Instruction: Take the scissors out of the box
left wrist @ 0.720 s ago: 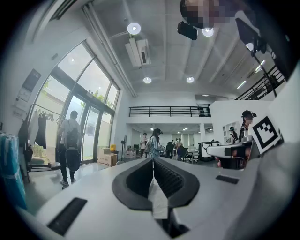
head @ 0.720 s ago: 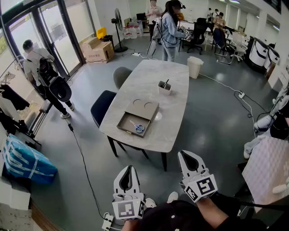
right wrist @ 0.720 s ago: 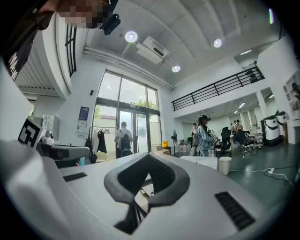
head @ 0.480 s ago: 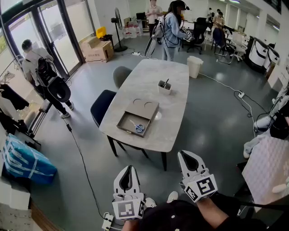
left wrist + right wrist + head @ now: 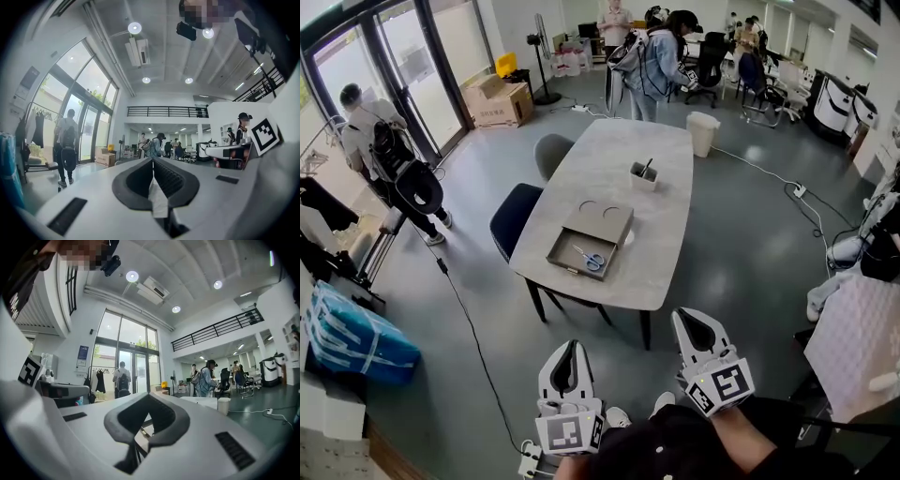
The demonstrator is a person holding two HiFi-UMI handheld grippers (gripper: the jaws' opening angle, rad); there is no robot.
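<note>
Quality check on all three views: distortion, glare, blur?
Head view: barrel distortion bends the room's edges, light is even, scissors small but sharp in the box. Left gripper view: strong fisheye, black vignette round the rim, windows overbright. Right gripper view: same fisheye and vignette, ceiling light glares.

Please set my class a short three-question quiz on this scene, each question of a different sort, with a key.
1. True or false: the blue-handled scissors lie inside the flat brown cardboard box.
2. The left gripper and right gripper are: A) shut and empty; B) wide open; C) holding the scissors.
3. What stands on the grey oval table beyond the box?

Key: 1 true; 2 A; 3 a small white pen holder.
</note>
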